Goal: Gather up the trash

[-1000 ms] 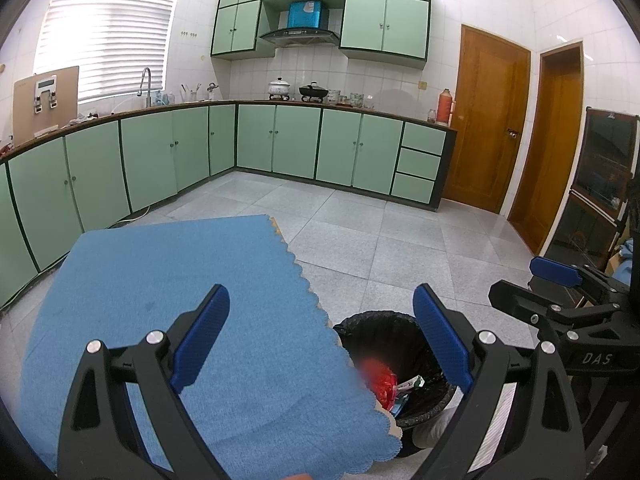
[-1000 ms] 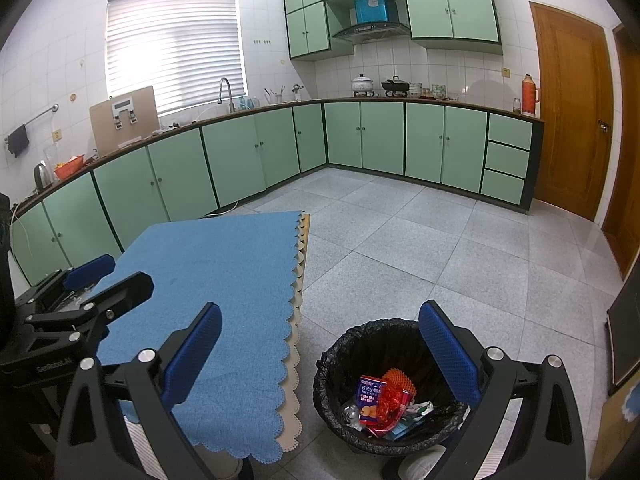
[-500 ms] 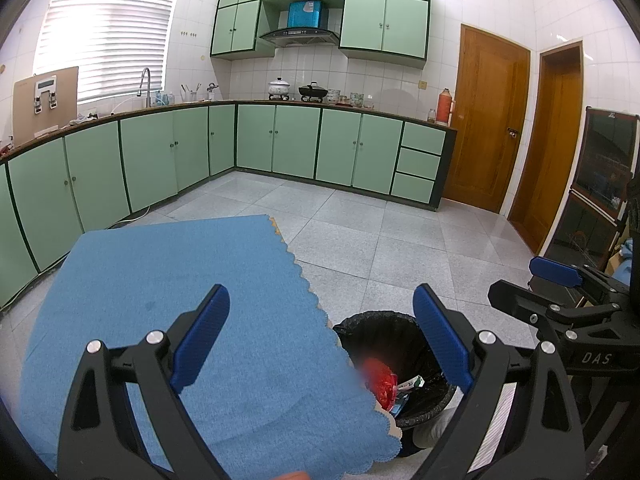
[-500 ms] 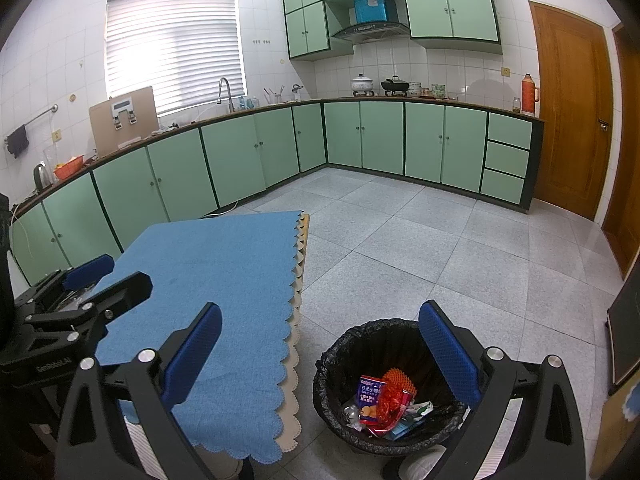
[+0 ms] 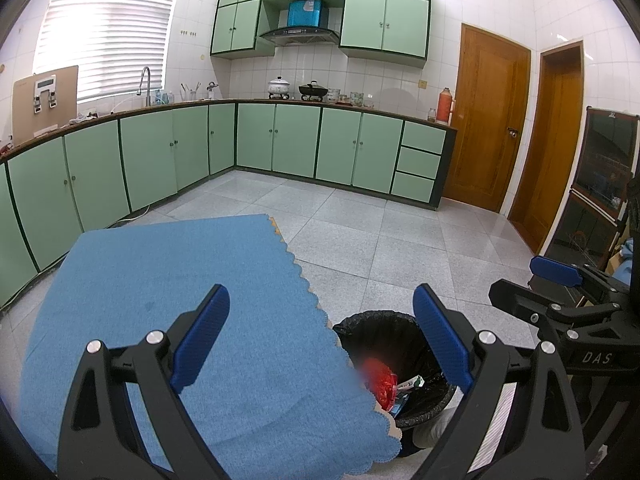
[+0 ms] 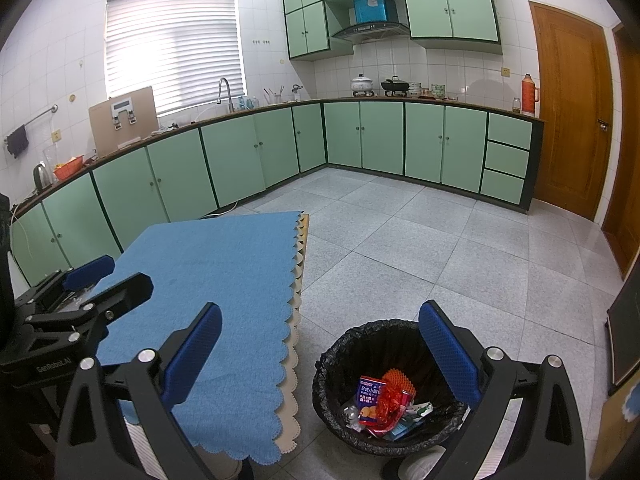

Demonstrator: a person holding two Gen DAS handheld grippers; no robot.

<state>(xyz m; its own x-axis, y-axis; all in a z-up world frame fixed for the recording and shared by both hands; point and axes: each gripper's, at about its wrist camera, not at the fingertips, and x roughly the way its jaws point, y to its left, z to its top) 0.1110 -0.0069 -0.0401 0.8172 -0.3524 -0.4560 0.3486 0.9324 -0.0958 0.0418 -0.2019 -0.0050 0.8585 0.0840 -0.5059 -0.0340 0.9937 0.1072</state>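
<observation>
A black-lined trash bin (image 6: 390, 392) (image 5: 390, 360) stands on the floor by the table's near right corner. Inside lie several wrappers, among them a red and blue snack packet (image 6: 370, 398) and red crinkled plastic (image 5: 382, 382). My left gripper (image 5: 320, 340) hovers open over the blue tablecloth (image 5: 180, 312) and the bin's left rim, holding nothing. My right gripper (image 6: 320, 352) stands open above the bin and the cloth's scalloped edge, also with nothing in it. Each gripper shows at the side of the other's view, the right gripper (image 5: 560, 280) and the left gripper (image 6: 96, 280).
Green base cabinets (image 6: 360, 140) line the far walls under a counter with a sink tap (image 6: 224, 92), pots and a red thermos (image 6: 528, 94). Two wooden doors (image 5: 492, 120) stand at the right. Grey floor tiles (image 6: 420, 248) stretch beyond the bin. A dark rack (image 5: 600, 184) sits at the right.
</observation>
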